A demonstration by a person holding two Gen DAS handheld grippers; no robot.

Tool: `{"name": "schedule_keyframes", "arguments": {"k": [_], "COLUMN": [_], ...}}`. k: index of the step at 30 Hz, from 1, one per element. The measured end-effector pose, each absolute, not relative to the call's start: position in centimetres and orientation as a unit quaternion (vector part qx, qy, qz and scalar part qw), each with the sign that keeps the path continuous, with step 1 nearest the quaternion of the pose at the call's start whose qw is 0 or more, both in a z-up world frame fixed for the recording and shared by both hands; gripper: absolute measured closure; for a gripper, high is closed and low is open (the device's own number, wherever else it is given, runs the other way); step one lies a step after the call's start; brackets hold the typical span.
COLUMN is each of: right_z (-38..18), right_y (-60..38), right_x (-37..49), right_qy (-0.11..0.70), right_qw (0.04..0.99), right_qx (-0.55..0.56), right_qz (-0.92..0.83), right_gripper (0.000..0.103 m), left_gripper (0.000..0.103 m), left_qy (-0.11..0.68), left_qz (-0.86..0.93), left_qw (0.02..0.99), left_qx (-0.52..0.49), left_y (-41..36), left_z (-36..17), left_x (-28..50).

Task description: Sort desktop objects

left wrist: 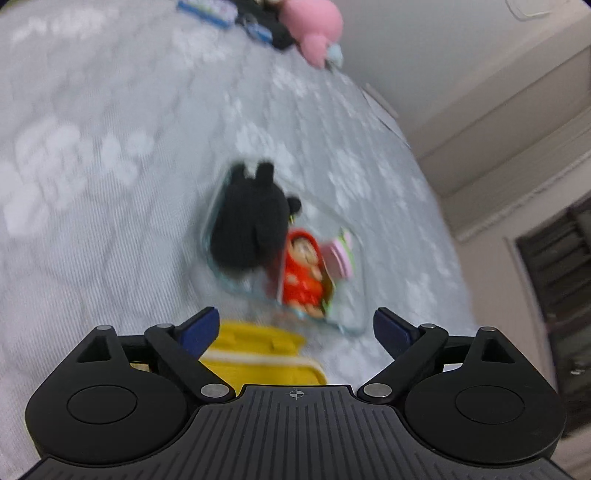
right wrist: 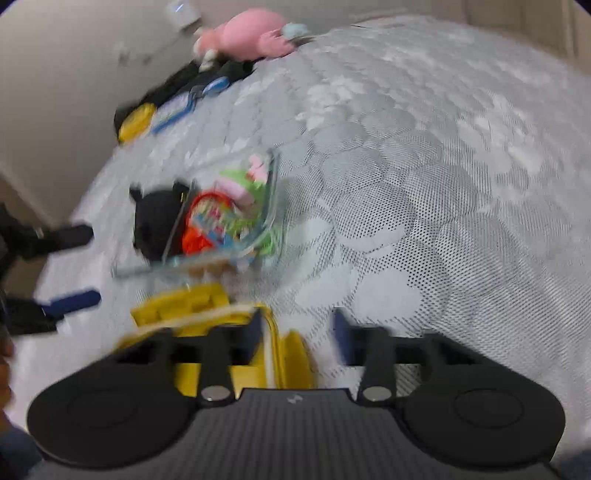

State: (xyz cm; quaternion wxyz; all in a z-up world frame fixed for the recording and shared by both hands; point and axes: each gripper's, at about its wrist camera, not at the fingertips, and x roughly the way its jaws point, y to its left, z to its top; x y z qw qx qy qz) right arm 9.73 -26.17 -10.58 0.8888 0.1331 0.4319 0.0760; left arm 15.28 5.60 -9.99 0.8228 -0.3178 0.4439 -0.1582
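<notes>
**Inspector:** Clear container (left wrist: pixel 354 317) holds the toys on the patterned cloth (left wrist: pixel 110 221); yellow toy (right wrist: pixel 192 306) lies just near of it.

**Assessor:** Left gripper (left wrist: pixel 295 328) is spread, empty. Right gripper (right wrist: pixel 299 336) is narrowed beside the yellow toy; grip unclear. Seat pads squarely before lifting.

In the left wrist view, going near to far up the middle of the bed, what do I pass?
Yellow fabric pouch → clear glass container holding a red cartoon figure packet → black plush toy at the container's far end → pink plush toy at the far edge.
</notes>
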Motion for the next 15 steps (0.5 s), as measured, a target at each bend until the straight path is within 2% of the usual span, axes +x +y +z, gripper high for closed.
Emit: {"name": "schedule_keyframes", "arguments": {"k": [5, 11, 15], "right_z": [-6.3, -4.5, -5.7], "right_y": [-23.1, -19.1, -17.0], "right_x": [9.5, 15.0, 17.7], "right_qy": [0.362, 0.393, 0.415], "right_qw": [0.929, 0.913, 0.902], "right_qx": [0.018, -0.016, -0.017], "right_qz": [0.08, 0.112, 0.115], "right_gripper": [0.072, 0.072, 0.072], "left_gripper": [0.004, 0.004, 0.003], "left_qy": [0.487, 0.534, 0.534], "left_qz": [-0.202, -0.238, -0.226], "left_qw": [0.8, 0.786, 0.786], "left_qx": [-0.287, -0.199, -0.212], "left_y": [6.0, 4.6, 5.5], "left_z": [-10.8, -11.6, -12.0], "left_x": [16.8, 16.9, 16.8]}}
